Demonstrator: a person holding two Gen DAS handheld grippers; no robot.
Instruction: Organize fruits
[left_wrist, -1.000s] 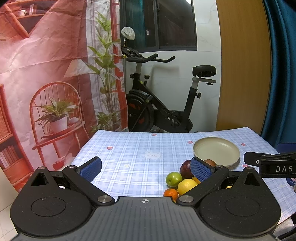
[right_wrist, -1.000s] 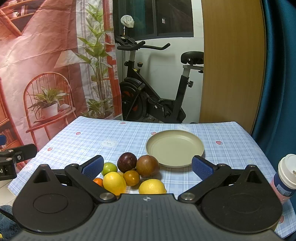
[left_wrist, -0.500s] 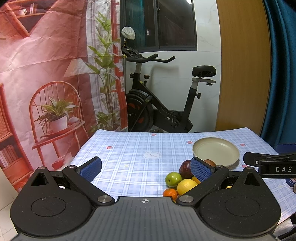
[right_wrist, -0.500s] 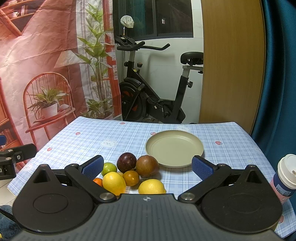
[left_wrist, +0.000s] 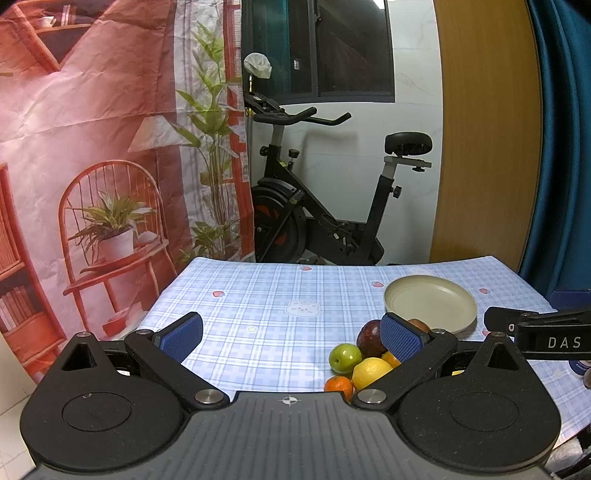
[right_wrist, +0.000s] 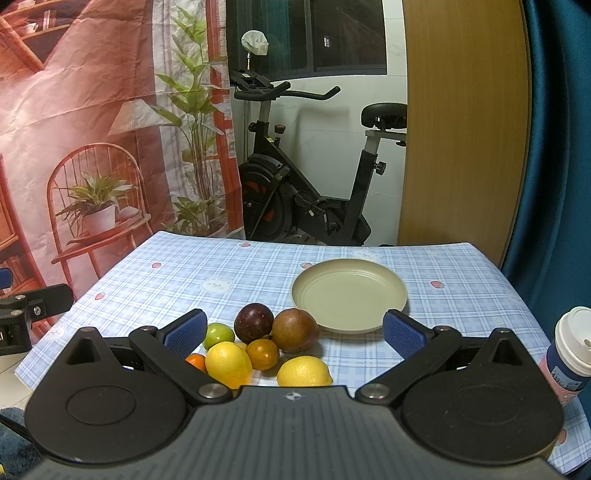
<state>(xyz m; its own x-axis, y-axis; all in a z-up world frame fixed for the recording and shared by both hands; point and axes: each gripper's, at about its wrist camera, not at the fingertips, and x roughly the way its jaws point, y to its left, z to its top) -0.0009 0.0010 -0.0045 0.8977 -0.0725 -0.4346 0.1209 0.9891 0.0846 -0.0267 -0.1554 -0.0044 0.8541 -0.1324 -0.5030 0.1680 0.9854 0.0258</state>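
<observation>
The right gripper (right_wrist: 293, 330) is held with its jaws spread wide and empty above the near edge of the checked tablecloth (right_wrist: 229, 266). A cluster of fruit is seen just before it: two lemons (right_wrist: 229, 363), a green lime (right_wrist: 219, 334), a dark purple fruit (right_wrist: 254, 323) and a brown fruit (right_wrist: 295, 329). An empty beige plate (right_wrist: 349, 295) lies just behind the cluster, and a lidded cup (right_wrist: 569, 354) stands at the right edge.

**Readable text: one marking only**

In your left wrist view, white letters "DAS" stand on the black body of the right gripper (left_wrist: 546, 338) at the frame's right edge. The cup (right_wrist: 567, 354) beside the bench edge carries print too small to read.
</observation>
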